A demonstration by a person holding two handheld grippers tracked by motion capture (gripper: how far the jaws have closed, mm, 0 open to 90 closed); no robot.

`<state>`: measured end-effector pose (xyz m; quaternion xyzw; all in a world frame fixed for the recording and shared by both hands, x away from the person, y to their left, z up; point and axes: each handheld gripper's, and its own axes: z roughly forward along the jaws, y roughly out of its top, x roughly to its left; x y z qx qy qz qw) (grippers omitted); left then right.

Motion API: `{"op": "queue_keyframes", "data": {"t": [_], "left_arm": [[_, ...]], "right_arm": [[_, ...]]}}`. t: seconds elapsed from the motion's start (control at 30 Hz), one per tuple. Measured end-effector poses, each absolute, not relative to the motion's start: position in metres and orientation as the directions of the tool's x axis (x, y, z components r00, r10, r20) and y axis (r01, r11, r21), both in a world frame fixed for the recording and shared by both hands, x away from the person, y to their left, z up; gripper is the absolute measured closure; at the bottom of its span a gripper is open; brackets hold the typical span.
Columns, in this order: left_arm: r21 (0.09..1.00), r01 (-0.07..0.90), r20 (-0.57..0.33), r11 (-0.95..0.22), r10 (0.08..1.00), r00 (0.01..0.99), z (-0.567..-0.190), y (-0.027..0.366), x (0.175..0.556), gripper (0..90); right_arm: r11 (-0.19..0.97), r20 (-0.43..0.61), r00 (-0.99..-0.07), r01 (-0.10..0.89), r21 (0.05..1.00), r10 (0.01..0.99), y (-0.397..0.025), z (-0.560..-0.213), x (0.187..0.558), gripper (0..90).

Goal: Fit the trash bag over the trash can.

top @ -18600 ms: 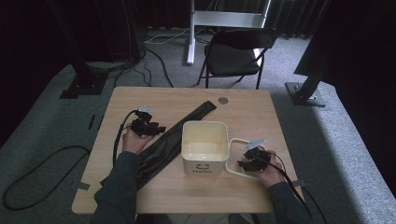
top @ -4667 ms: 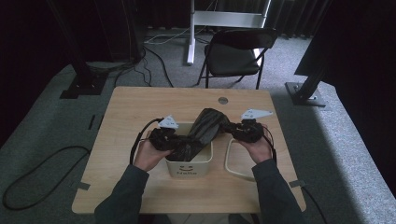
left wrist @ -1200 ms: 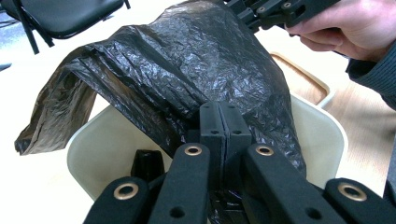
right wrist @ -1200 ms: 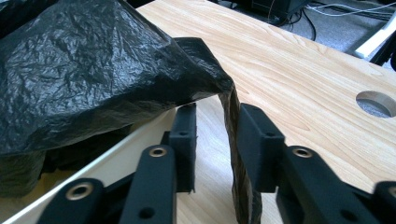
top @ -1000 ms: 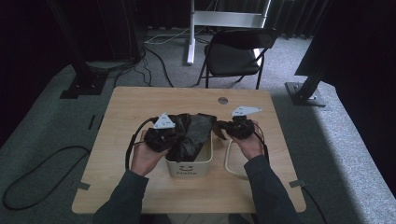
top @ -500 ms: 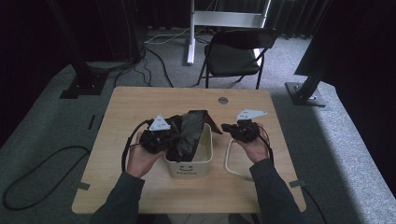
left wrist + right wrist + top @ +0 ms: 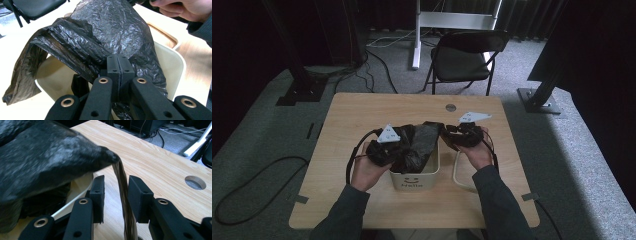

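At frame centre, the left gripper point(image 7: 117, 65) is clamped on the black bag point(image 7: 110, 32) over the cream bin point(image 7: 414, 176). The right gripper point(image 7: 115, 192) stands apart around the bag's edge. Lining the bin seems underway; next, that gripper likely must close.

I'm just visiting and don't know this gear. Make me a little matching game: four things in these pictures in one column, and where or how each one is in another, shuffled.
Things:
1. black plastic bag
2. cream bin
3. left gripper
4. right gripper

States:
A. open, a strip of bag edge hanging between its fingers
B. draped over the bin's top
C. shut, pinching the bag
D. standing on the wooden table

Pairs: 1-B, 2-D, 3-C, 4-A
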<state>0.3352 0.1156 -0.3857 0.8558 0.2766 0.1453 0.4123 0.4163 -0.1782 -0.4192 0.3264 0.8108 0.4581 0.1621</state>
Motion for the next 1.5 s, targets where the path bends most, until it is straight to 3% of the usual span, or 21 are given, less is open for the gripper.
{"op": "queue_keyframes", "data": {"t": [0.07,0.13,0.2,0.77,1.5], "left_arm": [[0.786,0.350,0.022,-0.510,0.589,0.808,-0.385,0.115,0.335,90.0],[0.784,0.350,0.026,-0.513,0.590,0.807,-0.386,0.115,0.334,90.0],[0.782,0.352,0.027,-0.515,0.593,0.805,-0.387,0.115,0.334,90.0],[0.744,0.387,0.081,-0.545,0.649,0.756,-0.405,0.130,0.333,90.0],[0.758,0.414,0.025,-0.504,0.656,0.754,-0.415,0.144,0.320,88.6]], "right_arm": [[0.368,0.034,-0.734,0.380,0.849,0.678,-0.176,-0.419,0.418,73.0],[0.373,0.033,-0.739,0.378,0.847,0.673,-0.175,-0.418,0.417,86.5],[0.377,0.028,-0.739,0.374,0.847,0.673,-0.175,-0.418,0.416,90.0],[0.445,0.000,-0.772,0.366,0.818,0.635,-0.192,-0.425,0.385,90.0],[0.481,0.041,-0.859,0.325,0.814,0.510,-0.185,-0.437,0.335,90.0]]}}
